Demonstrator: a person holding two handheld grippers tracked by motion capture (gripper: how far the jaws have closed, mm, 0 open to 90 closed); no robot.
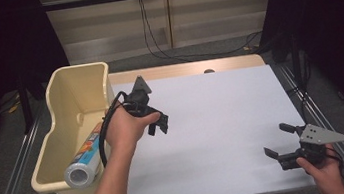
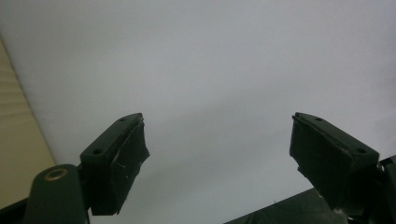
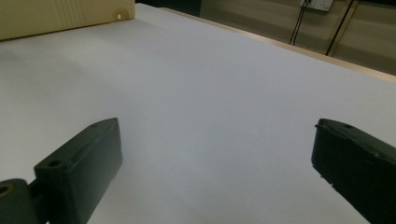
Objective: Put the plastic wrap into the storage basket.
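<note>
A white worktop (image 1: 223, 120) fills the middle. Black cables (image 1: 163, 47) trail across the grey floor (image 1: 204, 51) beyond it.

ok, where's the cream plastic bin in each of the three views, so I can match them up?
High view: the cream bin stands at the table's left edge, a rolled tube lying in it.
Left gripper view: a strip of its wall runs down the left edge.
Right gripper view: its wall fills the top left corner.
Shared landmark: the white tabletop.

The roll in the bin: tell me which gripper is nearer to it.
Left. The left gripper hangs over the table just right of the bin holding the roll; the right gripper is far off, near the table's right edge.
</note>
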